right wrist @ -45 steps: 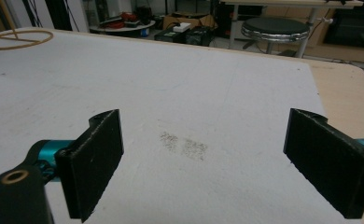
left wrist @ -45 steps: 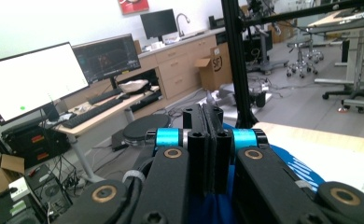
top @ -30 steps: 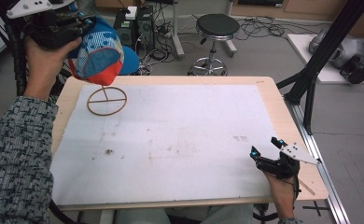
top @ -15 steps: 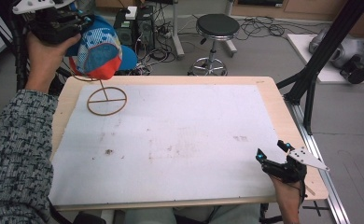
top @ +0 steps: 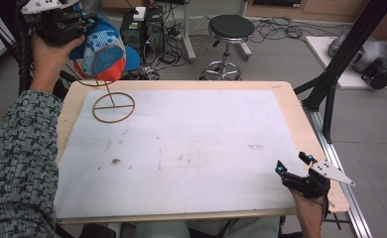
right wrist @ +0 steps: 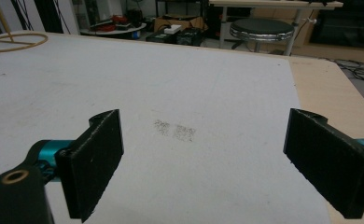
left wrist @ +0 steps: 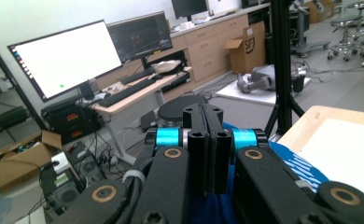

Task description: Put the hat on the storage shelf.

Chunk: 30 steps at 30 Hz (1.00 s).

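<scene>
Cap held over its wire stand
Left tongs clamped on the cap for hanging; right tongs rested apart on the table.

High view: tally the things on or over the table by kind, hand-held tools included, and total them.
Caps: 1, the cap
Wire stands: 1, the wire stand
Tools: 2, the left tool and the right tool
Total: 4
</scene>
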{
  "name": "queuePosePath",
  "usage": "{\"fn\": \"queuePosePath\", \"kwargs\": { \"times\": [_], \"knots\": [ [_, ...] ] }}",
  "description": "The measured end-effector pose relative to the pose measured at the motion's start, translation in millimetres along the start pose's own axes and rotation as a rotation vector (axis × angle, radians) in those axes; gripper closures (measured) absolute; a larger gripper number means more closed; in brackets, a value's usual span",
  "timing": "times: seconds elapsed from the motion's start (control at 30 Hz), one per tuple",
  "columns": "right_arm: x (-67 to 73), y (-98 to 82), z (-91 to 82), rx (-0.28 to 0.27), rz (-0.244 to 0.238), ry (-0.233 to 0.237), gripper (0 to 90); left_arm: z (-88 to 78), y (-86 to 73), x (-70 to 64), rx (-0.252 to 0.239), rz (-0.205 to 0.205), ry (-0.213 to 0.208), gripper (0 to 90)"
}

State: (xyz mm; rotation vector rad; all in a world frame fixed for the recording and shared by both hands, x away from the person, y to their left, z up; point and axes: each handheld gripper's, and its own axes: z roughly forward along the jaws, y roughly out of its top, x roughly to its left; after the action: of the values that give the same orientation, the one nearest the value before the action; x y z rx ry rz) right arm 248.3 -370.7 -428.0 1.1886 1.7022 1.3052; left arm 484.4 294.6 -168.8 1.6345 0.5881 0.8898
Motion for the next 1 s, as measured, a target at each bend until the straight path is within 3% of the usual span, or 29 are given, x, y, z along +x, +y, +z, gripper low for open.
{"fn": "queuePosePath", "kwargs": {
  "times": [0.47,1.0],
  "knots": [
    [-0.3,-1.3,-0.7,0.008,0.002,-0.008,11.1,-11.2,-33.8,23.8,0.064,-0.051,0.058,88.5],
    [0.0,-1.6,-0.5,0.014,0.005,-0.007,11.1,-19.6,-47.4,28.7,0.088,-0.072,0.045,88.5]
  ]
}}
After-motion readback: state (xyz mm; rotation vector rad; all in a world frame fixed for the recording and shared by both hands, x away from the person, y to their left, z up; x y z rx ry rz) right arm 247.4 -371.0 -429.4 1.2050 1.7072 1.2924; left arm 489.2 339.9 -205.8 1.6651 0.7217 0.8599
